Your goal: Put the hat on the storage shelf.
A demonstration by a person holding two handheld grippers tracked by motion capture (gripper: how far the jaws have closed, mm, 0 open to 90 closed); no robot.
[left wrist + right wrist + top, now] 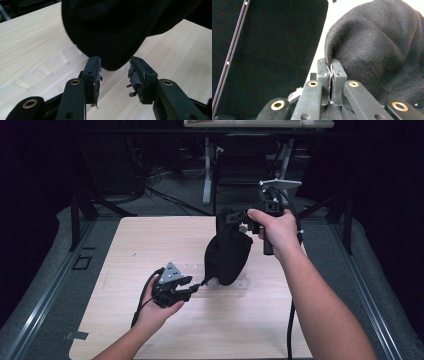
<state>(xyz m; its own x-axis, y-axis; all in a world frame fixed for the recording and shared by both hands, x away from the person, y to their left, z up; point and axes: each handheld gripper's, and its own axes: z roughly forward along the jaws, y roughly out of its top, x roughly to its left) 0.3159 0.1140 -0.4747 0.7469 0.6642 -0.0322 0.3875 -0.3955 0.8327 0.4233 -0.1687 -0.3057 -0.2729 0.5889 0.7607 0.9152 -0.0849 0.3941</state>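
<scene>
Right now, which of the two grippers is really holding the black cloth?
The right gripper: its jaws are shut on an edge of the cloth and hold it up above the table. The left gripper is open, its jaws apart just below the cloth's bottom.

- A pale wooden table (150, 250) stands lengthwise ahead; its top looks bare toward the near edge;
- a clear plastic strip (47, 68) lies flat on it;
- grey floor (165, 195) behind, crossed by dark cables (150, 182);
- a desk's white legs (207, 170) farther back.
</scene>
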